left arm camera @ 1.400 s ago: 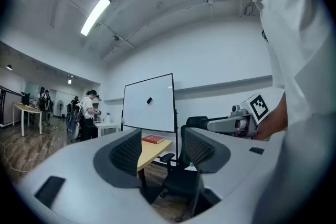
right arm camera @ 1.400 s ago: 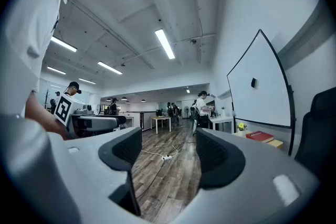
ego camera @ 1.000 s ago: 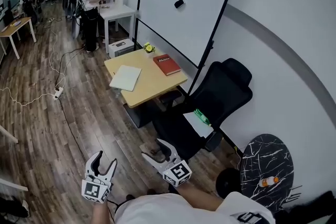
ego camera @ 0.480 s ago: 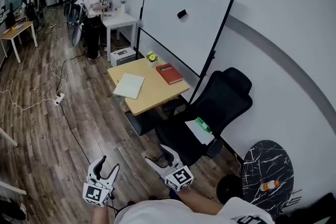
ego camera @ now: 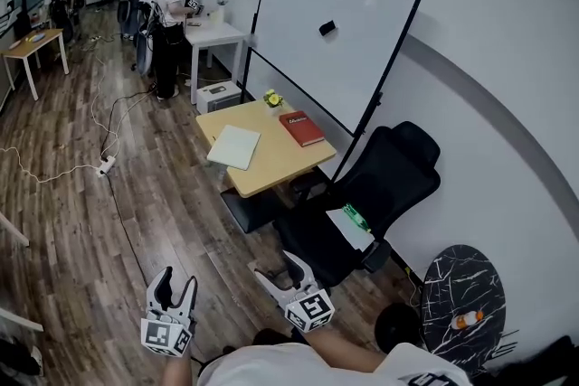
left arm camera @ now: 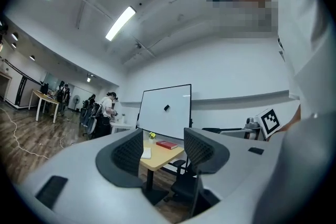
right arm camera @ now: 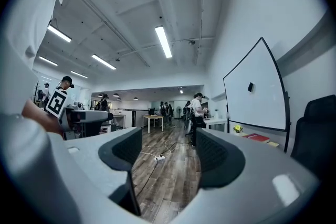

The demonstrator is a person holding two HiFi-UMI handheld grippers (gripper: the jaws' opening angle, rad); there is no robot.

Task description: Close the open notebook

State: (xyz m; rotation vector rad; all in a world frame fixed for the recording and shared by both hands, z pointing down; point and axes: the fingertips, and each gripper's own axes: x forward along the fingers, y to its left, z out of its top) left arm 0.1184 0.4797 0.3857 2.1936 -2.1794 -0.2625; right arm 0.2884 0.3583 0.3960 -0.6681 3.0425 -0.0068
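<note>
- Two grippers, both empty, yes? And where do we log the notebook?
- Both empty. The left gripper [ego camera: 172, 282] sits at the bottom left of the head view and the right gripper [ego camera: 274, 267] at bottom centre, both close to our body. We take the notebook [ego camera: 233, 146] to be the pale flat thing on the wooden table [ego camera: 271, 174] at frame centre, just left of the red book [ego camera: 302, 128]. It's too small for us to tell whether it lies open.
- Tongs?
- In the left gripper view the jaws are spread with nothing between them, and the table shows through the gap. In the right gripper view they're spread too, with only floor [right arm camera: 157, 176] through the gap.
- Handling?
- Our guess is that it's light and thin, with a limp cover and pages that bend rather than lift as one. It will likely skate on the smooth top if pushed. We'd pinch the free outer edge of the cover near its middle, steady the other half with the second gripper, and fold towards the spine.
- Pose?
- The left points forward at the table. The right is turned further left, into the room, with its marker cube facing up at us. Both are well apart from the table, and the black office chair [ego camera: 389, 181] stands up-right of the right gripper.
</note>
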